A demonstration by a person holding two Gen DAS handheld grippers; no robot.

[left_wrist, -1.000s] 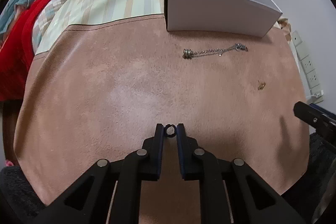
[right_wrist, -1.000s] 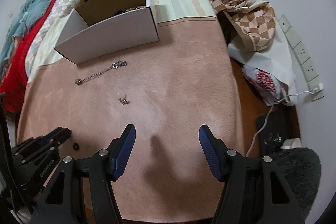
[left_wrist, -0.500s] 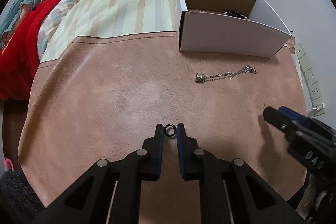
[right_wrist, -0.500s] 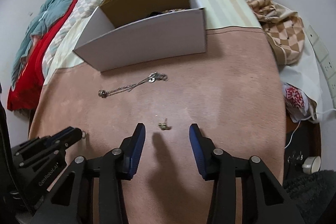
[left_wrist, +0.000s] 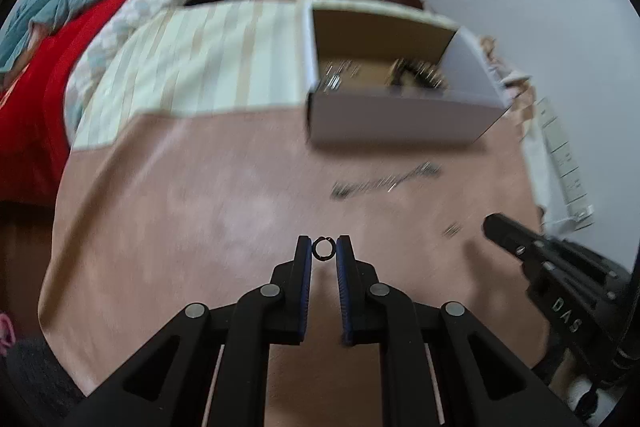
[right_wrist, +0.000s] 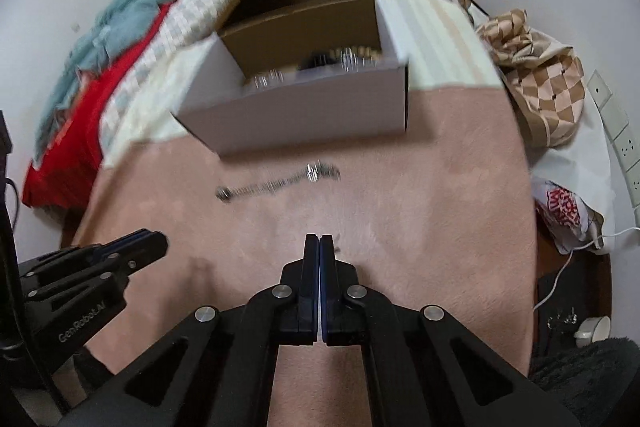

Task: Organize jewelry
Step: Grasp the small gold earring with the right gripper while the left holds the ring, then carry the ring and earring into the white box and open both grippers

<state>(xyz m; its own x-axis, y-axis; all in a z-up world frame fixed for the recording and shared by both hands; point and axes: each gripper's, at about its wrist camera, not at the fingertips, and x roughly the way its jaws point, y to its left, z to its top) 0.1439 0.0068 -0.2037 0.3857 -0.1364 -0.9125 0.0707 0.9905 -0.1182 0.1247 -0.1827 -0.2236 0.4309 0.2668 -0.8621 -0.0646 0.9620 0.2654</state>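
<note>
While the pink surface (right_wrist: 420, 211) fills most of what lies ahead of both grippers, the white box (right_wrist: 304, 115) sits at its far edge, already holding blurred bits of jewelry. Between the box and the grippers, a chain necklace (right_wrist: 276, 183) lies stretched out, untouched. The right gripper (right_wrist: 320, 241) stood spread a second ago with a small earring just ahead of its tips; now its jaws are pressed fully together. A dark fleck shows just beside the tips, yet in the left view a small blurred thing (left_wrist: 453, 229) lies just off that gripper's tip, so whether the earring is caught I cannot say. The left gripper (left_wrist: 323, 249) pinches a small dark ring (left_wrist: 323, 248) as before, clear of the surface. If the earring slipped, that pinch needs repeating before both pieces go to the box.
</note>
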